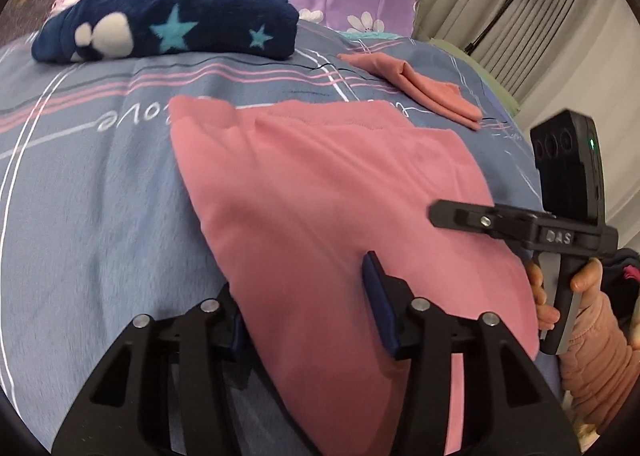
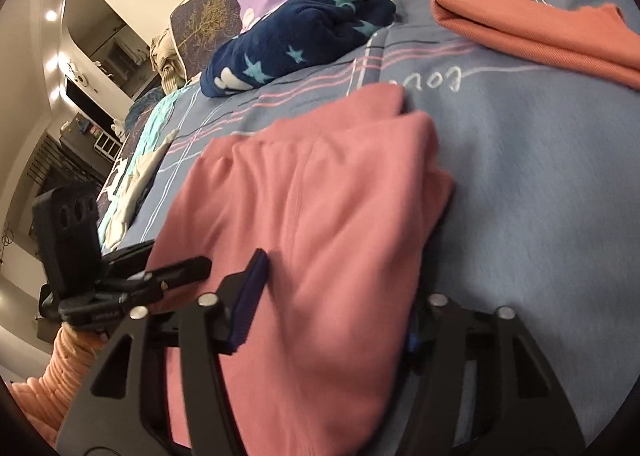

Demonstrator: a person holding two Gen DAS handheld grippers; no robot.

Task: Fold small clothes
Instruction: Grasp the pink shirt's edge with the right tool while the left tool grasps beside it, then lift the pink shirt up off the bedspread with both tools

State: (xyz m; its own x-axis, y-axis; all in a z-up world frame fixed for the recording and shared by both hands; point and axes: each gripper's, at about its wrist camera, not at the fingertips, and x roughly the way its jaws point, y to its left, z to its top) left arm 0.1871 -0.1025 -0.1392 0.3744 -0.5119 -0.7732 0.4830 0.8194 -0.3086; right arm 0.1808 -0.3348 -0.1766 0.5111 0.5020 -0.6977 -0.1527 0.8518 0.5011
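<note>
Both grippers straddle the near hem of the pink garment on the bed: the left gripper and the right gripper each have cloth between the jaws, apparently clamped. The fold seems about to begin; next, lifting the hem toward the navy star blanket. The garment's long axis runs toward that blanket.
</note>
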